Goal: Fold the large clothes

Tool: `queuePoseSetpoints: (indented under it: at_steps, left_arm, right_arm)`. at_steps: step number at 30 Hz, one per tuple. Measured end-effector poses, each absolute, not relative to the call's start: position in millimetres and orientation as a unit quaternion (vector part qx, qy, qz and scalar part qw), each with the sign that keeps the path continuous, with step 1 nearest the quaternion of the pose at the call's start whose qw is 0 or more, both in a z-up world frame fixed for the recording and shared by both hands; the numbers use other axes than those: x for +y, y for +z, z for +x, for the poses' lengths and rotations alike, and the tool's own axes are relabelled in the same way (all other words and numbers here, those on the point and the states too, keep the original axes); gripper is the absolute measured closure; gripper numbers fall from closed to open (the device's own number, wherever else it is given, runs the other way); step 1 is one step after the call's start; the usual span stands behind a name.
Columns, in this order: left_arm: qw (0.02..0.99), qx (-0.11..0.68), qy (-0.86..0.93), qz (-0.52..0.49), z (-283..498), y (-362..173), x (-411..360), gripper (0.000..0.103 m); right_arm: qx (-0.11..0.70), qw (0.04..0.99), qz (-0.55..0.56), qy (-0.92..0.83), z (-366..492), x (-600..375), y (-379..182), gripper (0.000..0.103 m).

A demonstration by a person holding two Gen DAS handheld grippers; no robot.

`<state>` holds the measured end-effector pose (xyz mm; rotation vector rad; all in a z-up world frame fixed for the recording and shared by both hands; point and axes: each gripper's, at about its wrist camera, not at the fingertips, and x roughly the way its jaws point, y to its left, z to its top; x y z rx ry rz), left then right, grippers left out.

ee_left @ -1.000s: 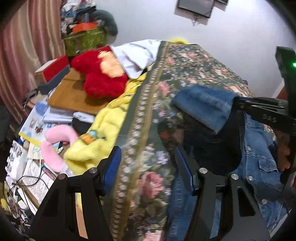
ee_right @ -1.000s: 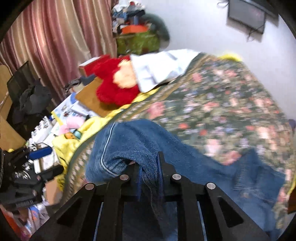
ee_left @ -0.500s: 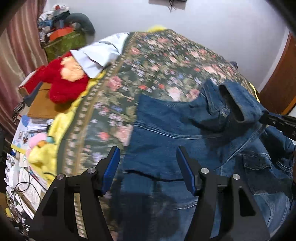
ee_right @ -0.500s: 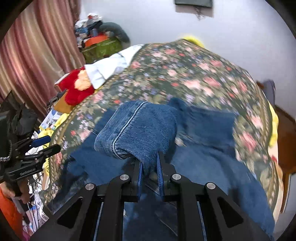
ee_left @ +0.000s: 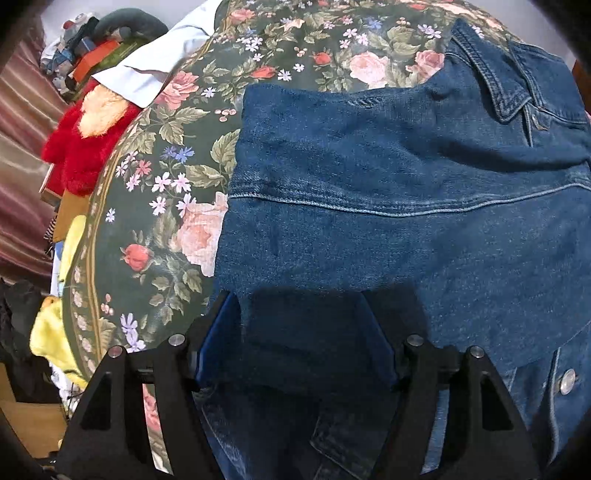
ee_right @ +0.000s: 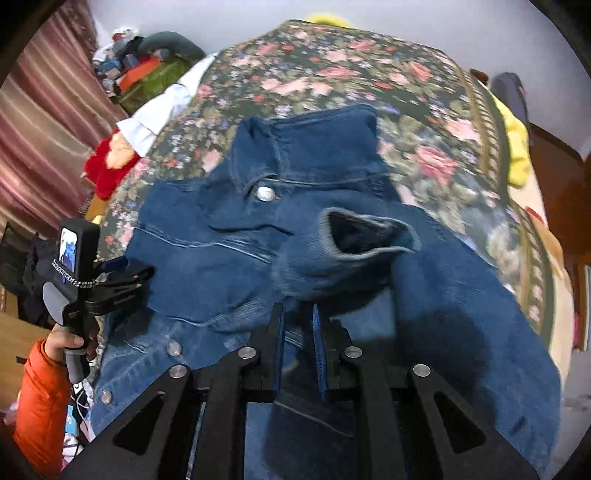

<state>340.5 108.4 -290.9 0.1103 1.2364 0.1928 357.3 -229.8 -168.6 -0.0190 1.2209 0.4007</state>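
Spread across the bed (ee_right: 436, 122), on a dark floral cover (ee_left: 173, 192), lies the denim jacket (ee_left: 388, 206), collar toward the far wall and one sleeve (ee_right: 354, 240) folded in over its front. The left gripper (ee_left: 301, 332) hangs just over the jacket's near fold with its jaws wide and opening, denim below and between them but not pinched. The right gripper (ee_right: 297, 332) has its jaws nearly shut; cloth sits right at their tips, though whether they pinch it I cannot tell. A hand (ee_right: 70, 341) in an orange sleeve (ee_right: 40, 402) holds the left gripper's handle. Left of the bed stand a red plush toy (ee_left: 81, 147), a white cloth (ee_left: 162, 70), yellow fabric (ee_left: 55, 332), piled clutter (ee_right: 144, 62) and striped maroon curtains (ee_right: 48, 110) beside a pale wall (ee_right: 406, 18).
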Motion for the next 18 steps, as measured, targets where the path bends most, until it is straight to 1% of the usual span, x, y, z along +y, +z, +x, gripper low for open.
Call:
queuePoseSetpoints:
  at_steps: [5,10,14,18]
  left_arm:
    - [0.811,0.575,0.089,0.069,335,-293,107,0.033]
    - [0.805,0.583,0.088,0.065,337,-284,105,0.033]
    - [0.826,0.559,0.060,0.052,347,-253,89,0.033]
    - [0.845,0.533,0.014,0.041,360,-221,53,0.033]
  right_arm:
    - [0.575,0.798,0.001,0.178,361,-250,-146,0.091]
    - [0.561,0.812,-0.044,0.155,355,-275,-113,0.091]
    - [0.525,0.836,-0.087,0.133,337,-303,-85,0.091]
    - [0.526,0.835,-0.103,0.124,321,-319,-92,0.091]
